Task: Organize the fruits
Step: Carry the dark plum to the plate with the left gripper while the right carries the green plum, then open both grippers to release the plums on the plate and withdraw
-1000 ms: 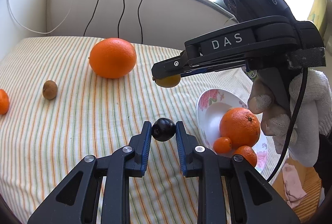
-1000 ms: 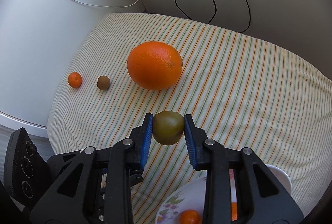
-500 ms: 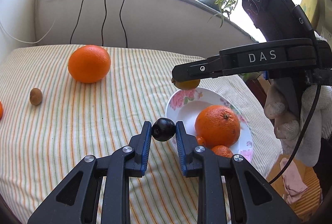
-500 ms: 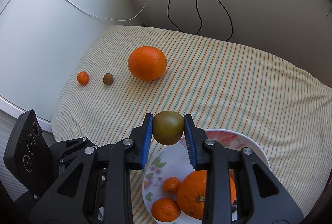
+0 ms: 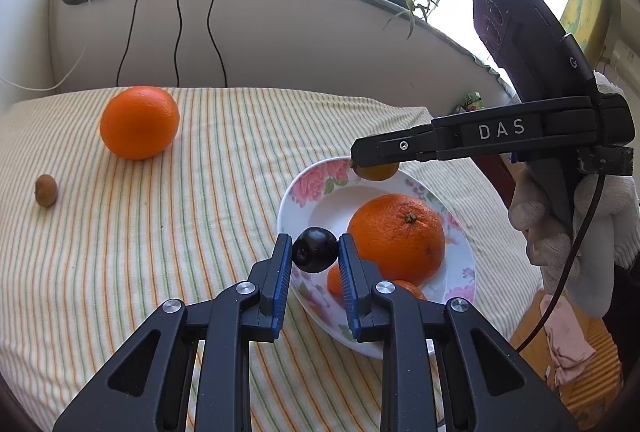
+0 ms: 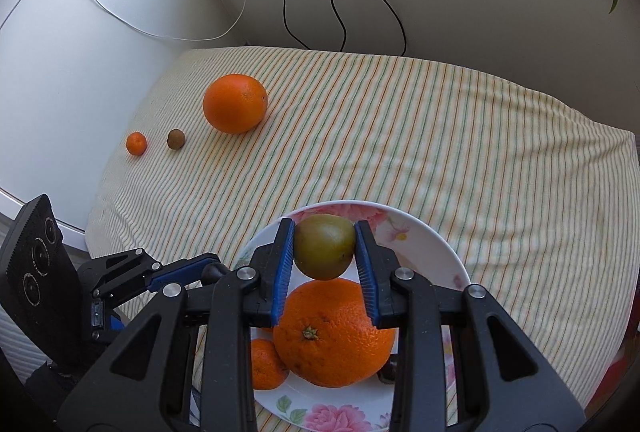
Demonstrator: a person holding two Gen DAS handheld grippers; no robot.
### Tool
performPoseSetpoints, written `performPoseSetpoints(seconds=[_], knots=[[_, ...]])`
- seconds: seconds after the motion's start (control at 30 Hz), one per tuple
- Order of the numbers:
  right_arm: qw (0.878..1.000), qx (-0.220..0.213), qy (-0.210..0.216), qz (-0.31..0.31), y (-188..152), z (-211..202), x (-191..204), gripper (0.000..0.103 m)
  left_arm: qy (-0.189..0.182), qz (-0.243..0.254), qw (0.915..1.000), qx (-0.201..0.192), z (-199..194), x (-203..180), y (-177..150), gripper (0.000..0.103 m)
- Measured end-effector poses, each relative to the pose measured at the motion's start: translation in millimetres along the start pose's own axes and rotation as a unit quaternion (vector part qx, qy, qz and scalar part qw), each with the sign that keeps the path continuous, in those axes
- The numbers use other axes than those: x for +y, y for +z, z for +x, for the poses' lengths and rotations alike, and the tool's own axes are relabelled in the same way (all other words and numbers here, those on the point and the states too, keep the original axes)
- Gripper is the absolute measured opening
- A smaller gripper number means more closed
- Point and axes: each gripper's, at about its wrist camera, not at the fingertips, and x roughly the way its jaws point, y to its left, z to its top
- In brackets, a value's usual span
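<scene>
Both grippers carry fruit over the floral white plate (image 6: 436, 244), ready to place.

Left gripper (image 5: 315, 256) fingers pinch a small dark round fruit (image 5: 314, 250) at lower centre, above the plate's near rim; right gripper (image 6: 324, 248) fingers pinch a green-brown round fruit (image 6: 325, 246) above the large plated orange (image 6: 334, 336). Next, judged: lower, then spread the fingers over bare plate. Only the right view shows the small tangerine (image 6: 136, 143) at the worktop's left edge.

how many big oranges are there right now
2. One big orange sits on the striped cloth near the far left; the other big orange lies in the floral plate. Small mandarins are not counted; none seems hidden.
</scene>
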Motion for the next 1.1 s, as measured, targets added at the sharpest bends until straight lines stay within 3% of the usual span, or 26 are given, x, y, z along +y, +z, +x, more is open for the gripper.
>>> performPoseSetpoints(seconds=[0.9,0.97,1.03,1.1], knots=[[1.0,0.004,-0.019,0.013,-8,2,-16,0.034,0.001,0.011,0.9999,0.004,4,-10,3,0.023],[1.0,0.003,-0.02,0.014,-8,2,-16,0.038,0.0,0.012,0.9999,0.001,3,-10,3,0.037],[1.0,-0.003,-0.021,0.013,-8,-1,-15,0.057,0.001,0.01,1.0,-0.002,1,-10,4,0.044],[1.0,-0.009,-0.021,0.01,-7,-3,-13,0.061,0.002,0.009,1.0,-0.004,0,-10,4,0.052]])
